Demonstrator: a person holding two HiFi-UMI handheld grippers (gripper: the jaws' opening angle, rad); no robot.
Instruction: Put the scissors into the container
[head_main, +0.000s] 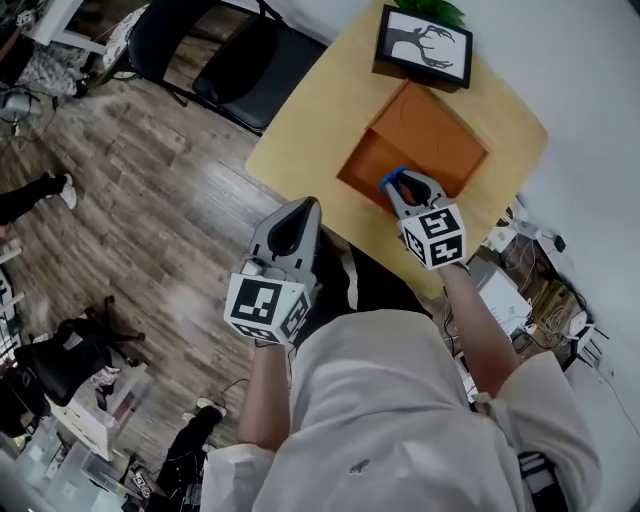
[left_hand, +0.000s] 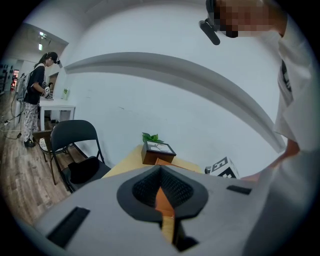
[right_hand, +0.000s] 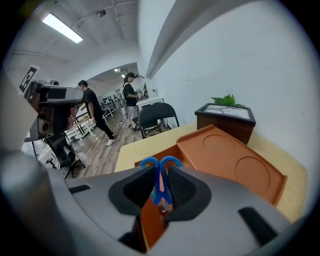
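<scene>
At centre right: one pair of scissors (right_hand: 160, 167) at one container (head_main: 366, 160)

Two grippers are visible. Right gripper (right_hand: 160, 186) has its jaws clamped on the single pair of blue-handled scissors, with the handle loops protruding past the tips, at the orange container's lower edge on the one table (head_main: 310, 120). Left gripper (left_hand: 161, 196), at lower centre-left and off the table, has its jaws closed together, gripping nothing.

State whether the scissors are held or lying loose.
Held: the right hand-held gripper is shut on the scissors, at the orange container.
</scene>
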